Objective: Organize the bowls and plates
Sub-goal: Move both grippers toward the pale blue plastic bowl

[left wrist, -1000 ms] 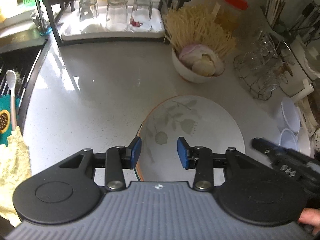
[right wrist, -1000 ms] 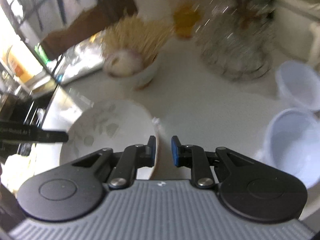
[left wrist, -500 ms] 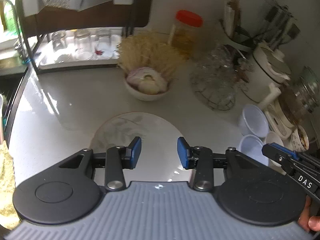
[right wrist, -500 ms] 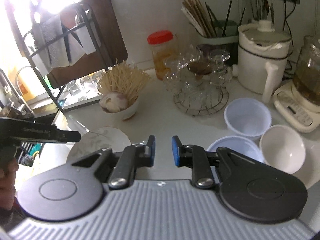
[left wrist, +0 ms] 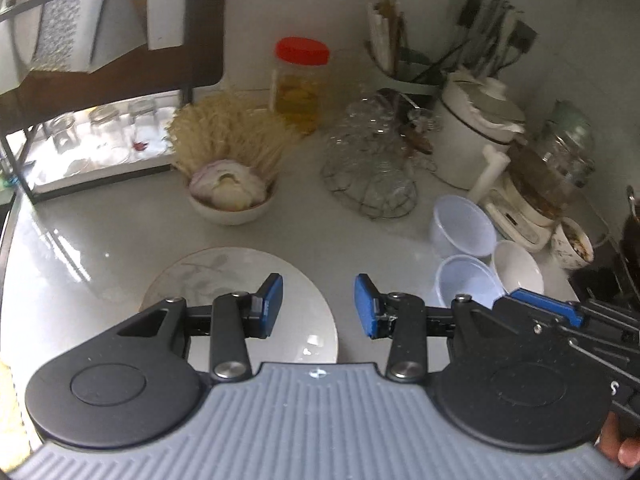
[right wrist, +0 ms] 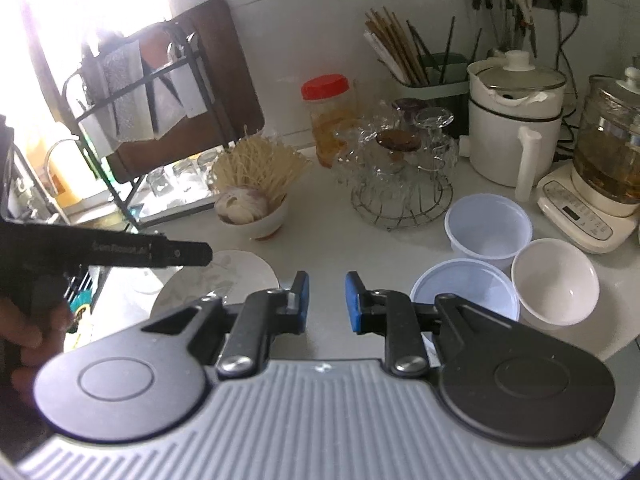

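We see left gripper [left wrist: 319, 304] parted, empty, above leaf-pattern plate [left wrist: 224, 276] flat on surface [left wrist: 100, 224]. Right gripper [right wrist: 327, 295] gap narrow, nothing held. Right of it: two plastic bowls [right wrist: 488, 224], white bowl [right wrist: 556, 280], clustered.
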Motion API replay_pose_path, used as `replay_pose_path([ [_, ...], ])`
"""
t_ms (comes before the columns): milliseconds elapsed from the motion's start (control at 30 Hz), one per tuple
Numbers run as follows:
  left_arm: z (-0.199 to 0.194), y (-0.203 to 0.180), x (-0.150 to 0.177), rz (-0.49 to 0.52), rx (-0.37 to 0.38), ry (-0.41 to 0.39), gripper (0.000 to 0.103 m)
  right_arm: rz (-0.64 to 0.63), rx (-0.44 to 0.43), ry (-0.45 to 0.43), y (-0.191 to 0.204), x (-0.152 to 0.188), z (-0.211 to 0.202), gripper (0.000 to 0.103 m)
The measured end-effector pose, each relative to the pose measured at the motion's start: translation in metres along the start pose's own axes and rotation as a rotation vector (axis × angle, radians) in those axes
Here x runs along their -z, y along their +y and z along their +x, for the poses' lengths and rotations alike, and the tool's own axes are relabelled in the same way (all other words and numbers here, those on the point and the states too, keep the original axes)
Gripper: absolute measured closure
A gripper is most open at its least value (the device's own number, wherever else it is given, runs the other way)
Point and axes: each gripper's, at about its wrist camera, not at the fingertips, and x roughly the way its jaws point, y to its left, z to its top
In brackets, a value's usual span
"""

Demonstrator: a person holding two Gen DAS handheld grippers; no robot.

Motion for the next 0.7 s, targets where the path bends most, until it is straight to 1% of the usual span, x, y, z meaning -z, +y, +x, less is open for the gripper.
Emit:
replay_pose_path([
  [100,0.0,-0.001,0.005,0.008,0.01,-0.008,0.058,-0.012,0.034,-0.03,0.001,0.01,-0.001,0.079],
  [367,0.004,0.007,0.029,0.001,0.035,-0.004,0.058,0.023,0.064,-0.006,0.003,0.035,0.001,0.079],
  [533,0.001,0.012,0.037,0.002,0.049,-0.003,0.058,0.031,0.08,-0.009,0.007,0.039,-0.005,0.079],
  [700,0.003,0.016,0.04,-0.01,0.044,-0.005,0.058,0.052,0.094,-0.02,0.001,0.041,-0.007,0.079],
])
